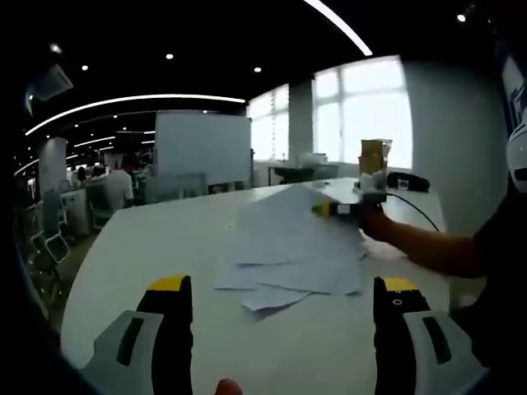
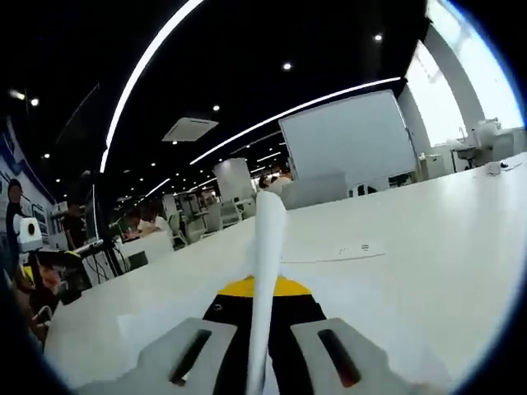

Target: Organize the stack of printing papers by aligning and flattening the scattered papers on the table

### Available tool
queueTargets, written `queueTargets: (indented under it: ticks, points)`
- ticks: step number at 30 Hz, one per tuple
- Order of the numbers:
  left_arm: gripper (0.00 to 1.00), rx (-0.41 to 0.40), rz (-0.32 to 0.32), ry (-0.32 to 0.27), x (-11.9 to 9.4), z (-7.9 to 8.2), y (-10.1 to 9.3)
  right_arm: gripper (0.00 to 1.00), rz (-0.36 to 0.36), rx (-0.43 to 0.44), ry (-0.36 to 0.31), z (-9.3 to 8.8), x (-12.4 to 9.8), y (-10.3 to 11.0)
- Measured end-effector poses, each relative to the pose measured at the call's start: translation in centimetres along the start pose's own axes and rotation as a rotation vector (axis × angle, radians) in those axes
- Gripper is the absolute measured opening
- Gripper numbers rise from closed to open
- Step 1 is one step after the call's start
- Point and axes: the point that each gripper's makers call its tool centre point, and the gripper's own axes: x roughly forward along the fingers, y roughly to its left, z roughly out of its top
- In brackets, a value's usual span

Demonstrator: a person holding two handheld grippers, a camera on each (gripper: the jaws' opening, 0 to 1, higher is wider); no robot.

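Note:
Several white printing papers (image 1: 290, 262) lie fanned and overlapping in the middle of the white table (image 1: 148, 247). In the left gripper view my left gripper (image 1: 282, 286) hovers near the table's front, open wide, nothing between its yellow-tipped fingers (image 1: 169, 285). My right gripper (image 1: 319, 209) comes in from the right over the far side of the pile, shut on the edge of a lifted sheet (image 1: 280, 212). In the right gripper view that sheet (image 2: 265, 255) stands edge-on between the shut jaws of the right gripper (image 2: 260, 290). Another sheet (image 2: 346, 252) lies flat on the table beyond.
A person's arm (image 1: 428, 247) reaches in from the right. A small carton (image 1: 374, 158) and a black cable (image 1: 416, 207) sit at the table's far end. A whiteboard (image 1: 202, 148) and seated people (image 1: 120, 186) lie beyond the table's left edge.

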Motion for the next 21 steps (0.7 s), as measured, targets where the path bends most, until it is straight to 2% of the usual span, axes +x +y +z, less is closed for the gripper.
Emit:
queueTargets:
  ticks: [9,21]
  points:
    - [0.93,0.013,-0.002,-0.009,0.6,1.1,-0.2,0.0,0.002,-0.007,-0.006,0.1,0.3,0.3]
    - [0.93,0.012,-0.012,-0.005,1.4,0.8,-0.9,0.0,0.025,-0.007,-0.027,0.8,-0.3,1.5]
